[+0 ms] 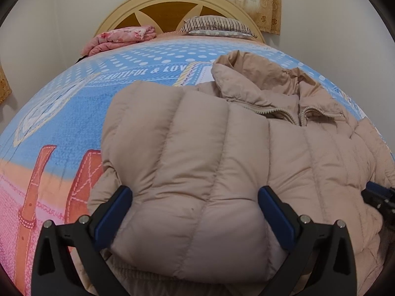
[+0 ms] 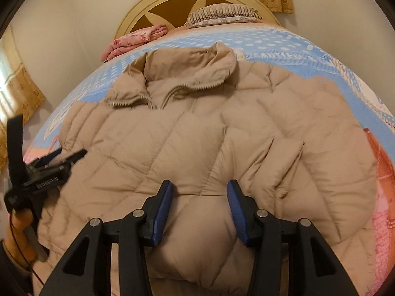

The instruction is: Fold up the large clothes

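Note:
A beige quilted puffer jacket (image 1: 222, 148) lies on the bed, collar and open zipper toward the headboard. Its left side is folded over the body. My left gripper (image 1: 195, 194) is open, its blue pads (image 1: 116, 209) either side of the folded part near the hem. The jacket fills the right wrist view (image 2: 209, 135). My right gripper (image 2: 200, 187) is open over the lower middle of the jacket, jaws apart with puffed fabric between them. The left gripper shows at the left edge of the right wrist view (image 2: 66, 157), resting on the jacket's left side.
The bed has a blue, pink and orange patterned sheet (image 1: 74, 113). A folded pink floral blanket (image 1: 121, 37) and a striped pillow (image 1: 217, 26) lie by the wooden headboard (image 1: 163, 7). Curtains (image 1: 259, 0) hang behind.

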Action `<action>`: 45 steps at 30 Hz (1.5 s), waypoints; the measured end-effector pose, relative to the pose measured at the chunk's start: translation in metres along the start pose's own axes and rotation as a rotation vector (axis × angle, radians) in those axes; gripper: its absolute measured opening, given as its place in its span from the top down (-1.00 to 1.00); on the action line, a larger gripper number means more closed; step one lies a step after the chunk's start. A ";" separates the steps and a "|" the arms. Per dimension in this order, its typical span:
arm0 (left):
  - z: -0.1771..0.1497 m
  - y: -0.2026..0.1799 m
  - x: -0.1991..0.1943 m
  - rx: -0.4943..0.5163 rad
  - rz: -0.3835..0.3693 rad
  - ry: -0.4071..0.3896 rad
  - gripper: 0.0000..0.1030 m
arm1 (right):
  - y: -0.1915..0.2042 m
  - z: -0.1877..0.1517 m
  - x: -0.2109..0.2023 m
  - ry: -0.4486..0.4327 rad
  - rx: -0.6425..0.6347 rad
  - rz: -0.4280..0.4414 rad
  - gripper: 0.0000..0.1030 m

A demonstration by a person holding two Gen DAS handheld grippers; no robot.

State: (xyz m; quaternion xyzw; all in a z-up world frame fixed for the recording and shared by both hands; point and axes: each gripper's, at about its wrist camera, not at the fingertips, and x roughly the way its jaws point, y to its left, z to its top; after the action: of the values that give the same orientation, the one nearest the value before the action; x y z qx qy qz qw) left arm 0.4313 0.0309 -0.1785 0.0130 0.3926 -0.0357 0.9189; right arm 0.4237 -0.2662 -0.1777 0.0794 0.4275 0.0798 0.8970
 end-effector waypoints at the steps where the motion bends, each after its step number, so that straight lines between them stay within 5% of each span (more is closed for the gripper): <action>1: 0.000 0.000 0.000 0.000 0.001 0.000 -1.00 | 0.000 -0.001 0.001 -0.001 -0.002 -0.001 0.09; 21: 0.006 -0.004 -0.002 0.018 0.041 0.032 -1.00 | -0.002 -0.004 0.004 -0.020 0.006 0.005 0.08; 24: 0.015 -0.004 -0.020 0.021 0.091 -0.001 -1.00 | -0.001 -0.005 0.004 -0.022 0.007 0.007 0.08; 30: 0.064 -0.015 -0.051 0.090 0.050 -0.107 -1.00 | -0.003 -0.005 0.002 -0.035 0.019 0.025 0.08; 34: 0.112 -0.030 -0.023 0.075 0.007 -0.103 -1.00 | -0.003 -0.005 0.001 -0.042 0.021 0.028 0.08; 41: 0.153 -0.065 0.068 0.110 0.012 0.028 -1.00 | -0.006 -0.007 0.000 -0.053 0.034 0.051 0.07; 43: 0.157 -0.068 0.091 0.097 0.014 0.068 -0.83 | -0.007 -0.007 0.000 -0.055 0.039 0.059 0.07; 45: 0.157 -0.067 0.107 0.063 -0.034 0.122 0.09 | -0.008 -0.007 0.000 -0.057 0.046 0.069 0.07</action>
State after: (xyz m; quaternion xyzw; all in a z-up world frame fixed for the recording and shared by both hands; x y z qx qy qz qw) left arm 0.6126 -0.0499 -0.1469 0.0374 0.4469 -0.0630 0.8916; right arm 0.4189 -0.2735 -0.1837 0.1169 0.4004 0.0983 0.9035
